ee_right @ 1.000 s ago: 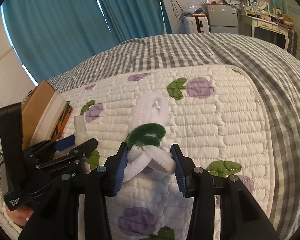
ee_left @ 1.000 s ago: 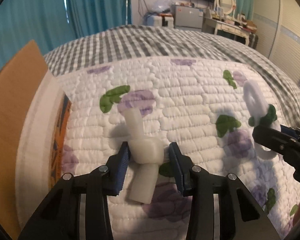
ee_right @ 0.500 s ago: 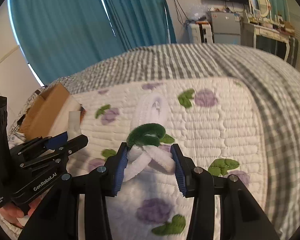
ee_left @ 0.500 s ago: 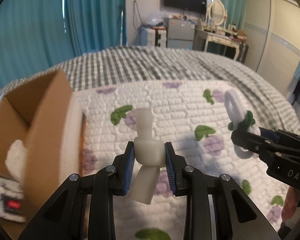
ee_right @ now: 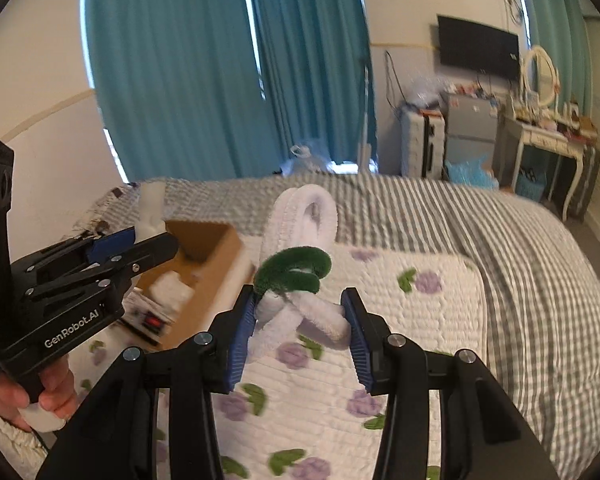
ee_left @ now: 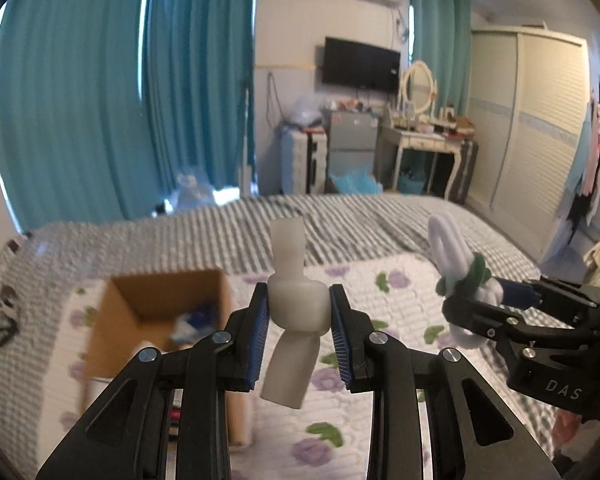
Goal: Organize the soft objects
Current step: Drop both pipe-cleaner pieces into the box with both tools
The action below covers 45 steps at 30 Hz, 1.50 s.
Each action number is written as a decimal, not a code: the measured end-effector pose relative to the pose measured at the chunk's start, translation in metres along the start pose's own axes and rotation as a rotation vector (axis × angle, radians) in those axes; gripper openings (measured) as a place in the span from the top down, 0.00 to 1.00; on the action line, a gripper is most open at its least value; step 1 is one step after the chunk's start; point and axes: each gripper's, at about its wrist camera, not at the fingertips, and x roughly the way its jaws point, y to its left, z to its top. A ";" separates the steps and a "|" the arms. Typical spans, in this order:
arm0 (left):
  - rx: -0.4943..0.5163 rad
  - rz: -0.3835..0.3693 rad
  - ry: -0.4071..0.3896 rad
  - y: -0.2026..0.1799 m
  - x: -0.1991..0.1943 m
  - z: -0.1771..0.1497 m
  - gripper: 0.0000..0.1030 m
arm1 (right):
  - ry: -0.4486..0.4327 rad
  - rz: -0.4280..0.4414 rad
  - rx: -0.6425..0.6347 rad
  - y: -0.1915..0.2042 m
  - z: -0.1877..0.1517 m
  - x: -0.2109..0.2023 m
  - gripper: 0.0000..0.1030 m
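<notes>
My left gripper (ee_left: 299, 332) is shut on a knotted white soft tube (ee_left: 296, 304) and holds it in the air above the bed. My right gripper (ee_right: 300, 328) is shut on a white fuzzy loop with a green band (ee_right: 296, 268), also lifted. The right gripper and its loop show in the left wrist view (ee_left: 460, 272) at the right. The left gripper and its tube show in the right wrist view (ee_right: 150, 208) at the left. An open cardboard box (ee_left: 156, 312) stands on the bed, below and left of both grippers.
A white quilt with purple flowers (ee_right: 420, 320) covers the grey checked bed (ee_right: 520, 240). The box holds some white and blue items (ee_left: 192, 320). Teal curtains, a TV, a dresser and a wardrobe stand beyond the bed.
Both grippers have risen well above the quilt with their objects held. The view has tilted up, so the box now shows from above and the room behind is in sight.
</notes>
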 end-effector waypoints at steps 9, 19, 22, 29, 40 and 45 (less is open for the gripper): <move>0.003 0.056 -0.057 0.072 -0.044 0.015 0.72 | -0.039 0.095 -0.077 0.092 0.039 -0.002 0.58; -0.016 0.135 0.025 0.148 0.009 -0.009 0.72 | 0.044 0.161 -0.112 0.154 0.055 0.095 0.58; -0.021 0.140 0.070 0.161 0.039 -0.021 0.72 | 0.083 0.173 -0.094 0.157 0.050 0.131 0.58; -0.017 0.108 0.156 0.181 0.101 -0.043 0.72 | 0.158 0.167 -0.073 0.148 0.043 0.207 0.58; -0.035 0.119 0.156 0.185 0.114 -0.051 0.30 | 0.157 0.176 0.042 0.134 0.035 0.238 0.18; -0.066 0.116 0.141 0.186 0.094 -0.039 0.29 | 0.131 0.149 0.033 0.136 0.043 0.214 0.17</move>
